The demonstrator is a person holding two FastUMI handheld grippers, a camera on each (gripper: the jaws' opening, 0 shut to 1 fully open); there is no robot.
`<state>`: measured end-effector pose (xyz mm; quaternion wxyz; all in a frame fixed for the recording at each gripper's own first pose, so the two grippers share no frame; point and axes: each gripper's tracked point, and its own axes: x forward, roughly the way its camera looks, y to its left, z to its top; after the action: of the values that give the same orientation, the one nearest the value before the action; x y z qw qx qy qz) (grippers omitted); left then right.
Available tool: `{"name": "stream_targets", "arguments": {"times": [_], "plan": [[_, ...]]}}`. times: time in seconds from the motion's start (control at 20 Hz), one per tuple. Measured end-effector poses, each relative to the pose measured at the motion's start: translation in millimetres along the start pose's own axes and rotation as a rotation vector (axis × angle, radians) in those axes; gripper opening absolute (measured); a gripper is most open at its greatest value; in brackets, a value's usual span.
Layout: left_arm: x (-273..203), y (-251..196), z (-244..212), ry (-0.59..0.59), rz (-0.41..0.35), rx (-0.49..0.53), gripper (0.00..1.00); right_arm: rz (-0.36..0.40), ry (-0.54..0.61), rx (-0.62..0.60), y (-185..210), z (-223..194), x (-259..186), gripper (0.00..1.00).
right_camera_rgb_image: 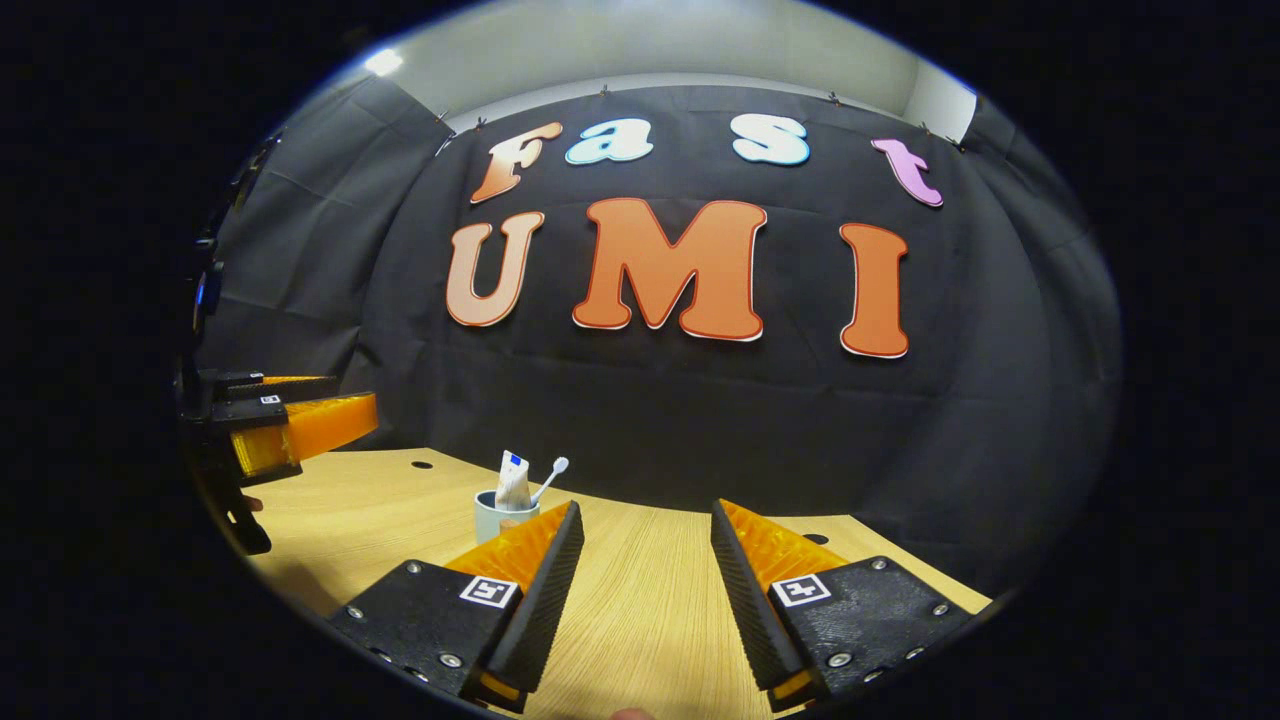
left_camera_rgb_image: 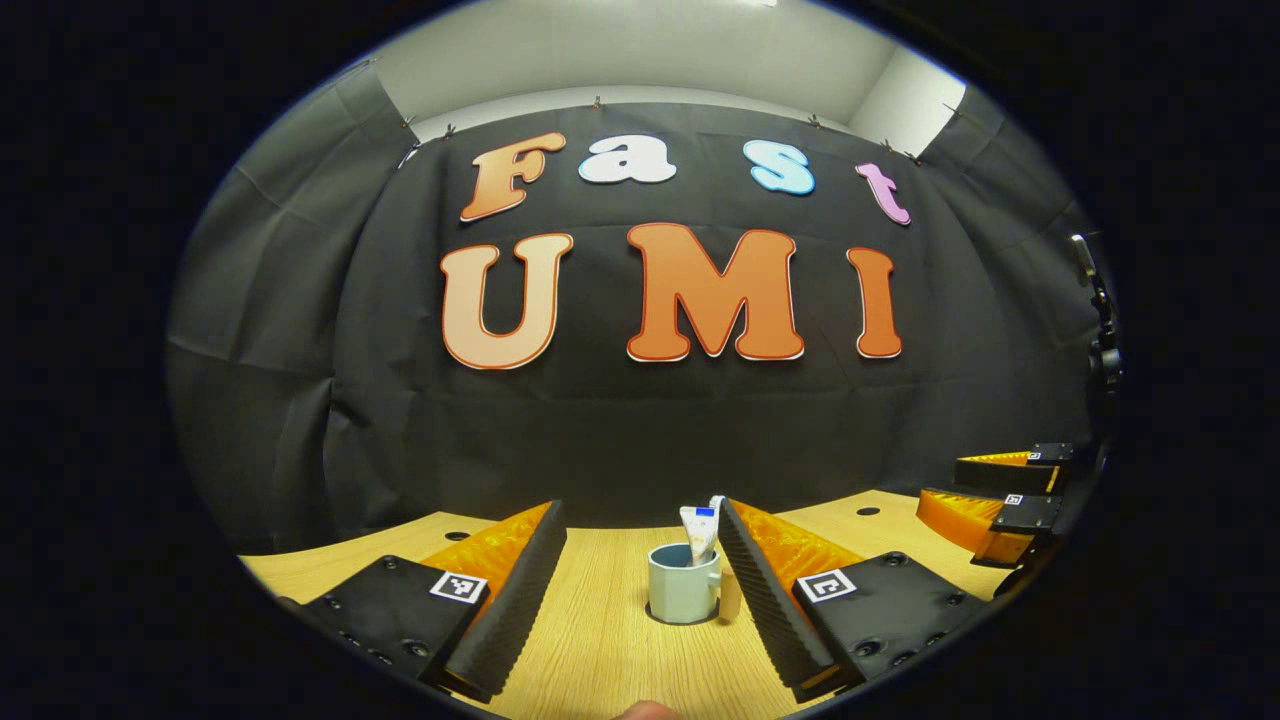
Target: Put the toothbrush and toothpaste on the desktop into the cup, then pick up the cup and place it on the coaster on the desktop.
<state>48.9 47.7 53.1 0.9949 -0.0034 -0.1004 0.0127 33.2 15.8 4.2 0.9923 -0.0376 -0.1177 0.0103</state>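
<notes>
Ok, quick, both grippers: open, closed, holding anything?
Left gripper: open, holding nothing; the cup stands on the table beyond its fingers.
Right gripper: open, holding nothing.

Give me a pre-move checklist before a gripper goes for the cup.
1. Toothpaste in the cup: ok.
2. Toothbrush in the cup: ok.
3. Cup upright on the desktop: ok.
4. Left gripper open with the cup ahead between its fingers: ok.
5. Right gripper open and holding nothing: ok.
6. Coaster under the cup: cannot tell; a dark ring shows at its base, perhaps only shadow.
</notes>
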Motion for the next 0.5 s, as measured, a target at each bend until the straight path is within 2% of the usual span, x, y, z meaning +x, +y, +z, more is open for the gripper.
{"name": "stream_targets", "arguments": {"times": [0.25,0.5], "plan": [[-3.7,-3.3,4.2,-0.021,-0.009,-0.023,0.96,0.008,0.002,0.022,3.9,-1.6,-1.7,0.77],[-6.5,-1.1,8.5,-0.038,-0.004,-0.026,0.98,0.012,-0.006,0.024,7.3,1.8,-4.6,0.77]]}}
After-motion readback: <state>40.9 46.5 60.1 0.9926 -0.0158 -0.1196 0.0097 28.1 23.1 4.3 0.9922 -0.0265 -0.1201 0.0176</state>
